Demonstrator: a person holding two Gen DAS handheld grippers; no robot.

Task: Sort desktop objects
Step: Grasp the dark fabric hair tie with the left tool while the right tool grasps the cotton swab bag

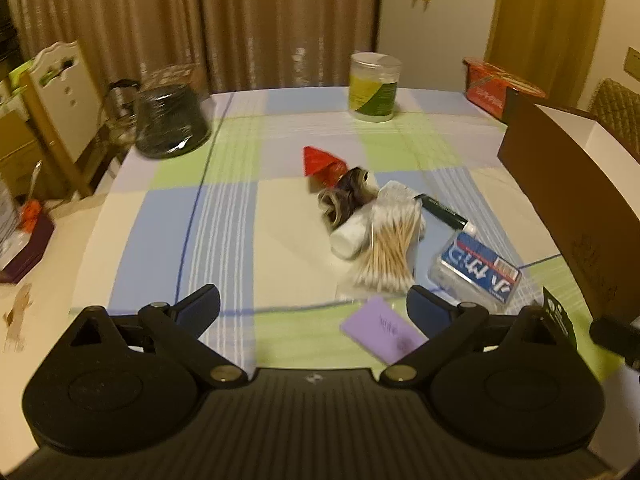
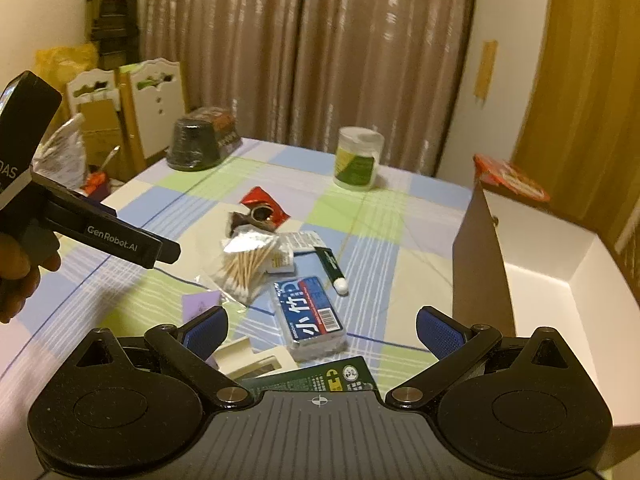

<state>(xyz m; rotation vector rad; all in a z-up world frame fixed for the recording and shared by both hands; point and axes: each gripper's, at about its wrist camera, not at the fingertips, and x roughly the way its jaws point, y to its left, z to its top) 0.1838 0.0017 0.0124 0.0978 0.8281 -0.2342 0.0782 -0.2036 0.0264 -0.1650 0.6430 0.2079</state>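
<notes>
Left wrist view: left tool (image 1: 314, 304) released, holding nothing, above the near desk (image 1: 160, 216). Swabs (image 1: 390, 248) lie far-right of it, long axis running near-to-far; blue case (image 1: 476, 270) further right, box (image 1: 560, 184) at the right edge. Right wrist view: right tool (image 2: 322, 330) released too, blue case (image 2: 310, 314) dead ahead between its fingers, long axis near-to-far, box (image 2: 540, 256) just right. Right tool looks nearer; short carry rightward.

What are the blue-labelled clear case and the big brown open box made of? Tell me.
Blue-labelled clear case: apparently glossy transparent plastic; its edges show through and catch light. Brown open box: likely matte cardboard; thin flat walls, white inside, no shine.
</notes>
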